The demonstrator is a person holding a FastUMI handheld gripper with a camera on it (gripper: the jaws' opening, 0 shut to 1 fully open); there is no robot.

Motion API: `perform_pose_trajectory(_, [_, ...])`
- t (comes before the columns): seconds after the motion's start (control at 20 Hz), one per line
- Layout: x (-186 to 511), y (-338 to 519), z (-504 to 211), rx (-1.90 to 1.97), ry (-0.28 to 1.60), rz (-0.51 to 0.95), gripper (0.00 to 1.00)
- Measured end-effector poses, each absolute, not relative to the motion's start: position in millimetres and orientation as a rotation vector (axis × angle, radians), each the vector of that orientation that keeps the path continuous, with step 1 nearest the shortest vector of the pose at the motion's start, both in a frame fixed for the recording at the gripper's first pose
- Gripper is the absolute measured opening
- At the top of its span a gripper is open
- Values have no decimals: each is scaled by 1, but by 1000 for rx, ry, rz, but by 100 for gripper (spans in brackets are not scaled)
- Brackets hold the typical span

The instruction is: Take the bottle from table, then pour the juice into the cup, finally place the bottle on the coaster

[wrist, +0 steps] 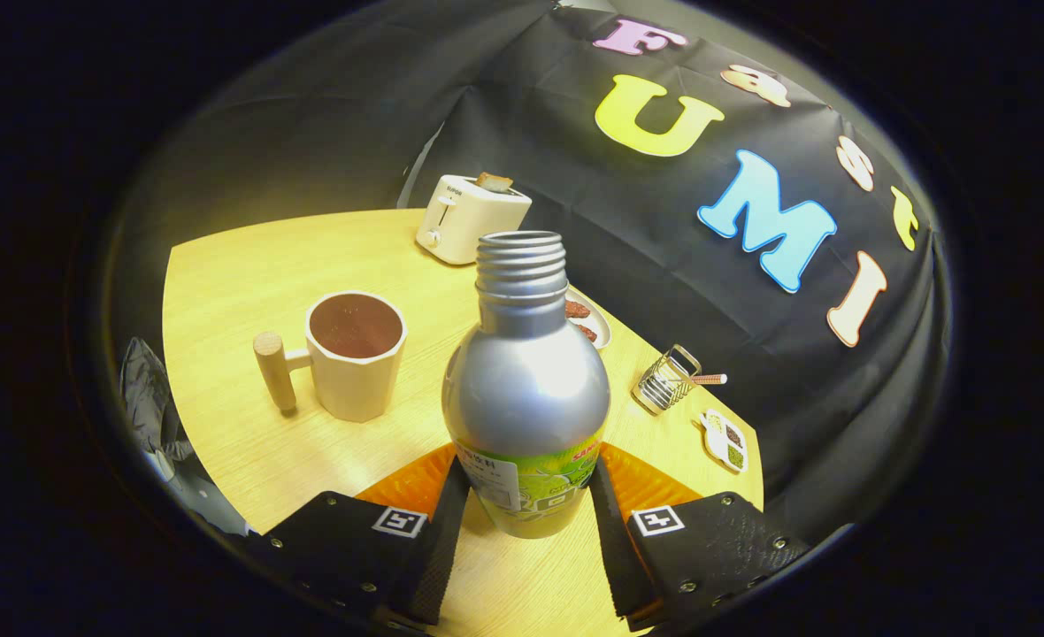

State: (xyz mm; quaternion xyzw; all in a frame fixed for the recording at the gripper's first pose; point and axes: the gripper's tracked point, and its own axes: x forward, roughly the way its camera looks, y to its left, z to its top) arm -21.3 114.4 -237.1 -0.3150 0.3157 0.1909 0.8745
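A silver metal bottle (526, 389) with an open threaded neck and a green label stands upright between my fingers. My gripper (529, 469) is shut on the bottle's lower body, one pad on each side. An orange coaster (407, 487) lies on the wooden table (239, 274) right behind and under the bottle, showing on both sides of it. Whether the bottle's base rests on the coaster I cannot tell. A cream cup (356, 354) with a wooden handle stands beyond the left finger, with dark juice inside.
A cream toaster (472, 217) with toast in it stands at the table's far edge. Behind the bottle is a small plate (600, 329) of food. A wire rack (666, 380) and a small spice dish (724, 440) sit beyond the right finger. Crumpled dark plastic (146, 398) lies off the table's left edge.
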Motion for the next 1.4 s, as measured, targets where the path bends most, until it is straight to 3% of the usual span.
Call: perform_pose_trajectory(1.4, [-7,126,-259,-1303,795,490,70])
